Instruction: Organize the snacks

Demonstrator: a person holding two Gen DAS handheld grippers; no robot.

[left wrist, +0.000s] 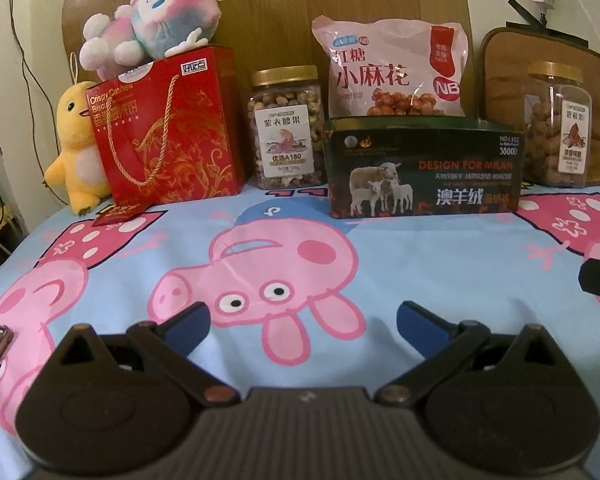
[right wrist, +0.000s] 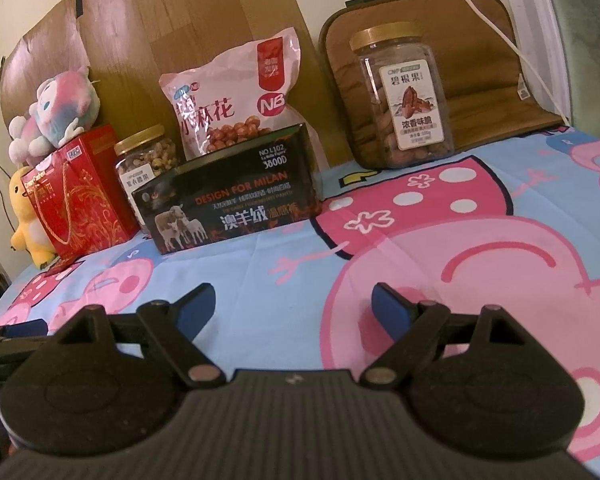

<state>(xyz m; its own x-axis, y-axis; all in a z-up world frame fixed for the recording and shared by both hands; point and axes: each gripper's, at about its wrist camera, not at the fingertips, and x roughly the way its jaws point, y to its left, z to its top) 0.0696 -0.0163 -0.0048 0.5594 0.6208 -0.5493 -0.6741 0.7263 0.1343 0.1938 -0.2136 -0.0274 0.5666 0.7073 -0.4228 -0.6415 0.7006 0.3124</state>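
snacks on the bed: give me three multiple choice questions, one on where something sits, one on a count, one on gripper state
1. What does the pink plush sit on?
A. the red gift bag
B. the dark box
C. the bedsheet

2. How many gold-lidded jars are there?
A. one
B. two
C. four

3. How do the two grippers stand?
A. both shut on a jar
B. one open, one shut
C. both open and empty

Answers:
1 A: the plush rests on the bag's top, left of the nut jar.
2 B: that jar, plus the pecan jar against the brown cushion.
3 C: the left gripper and right gripper show spread fingers with only the sheet between them.
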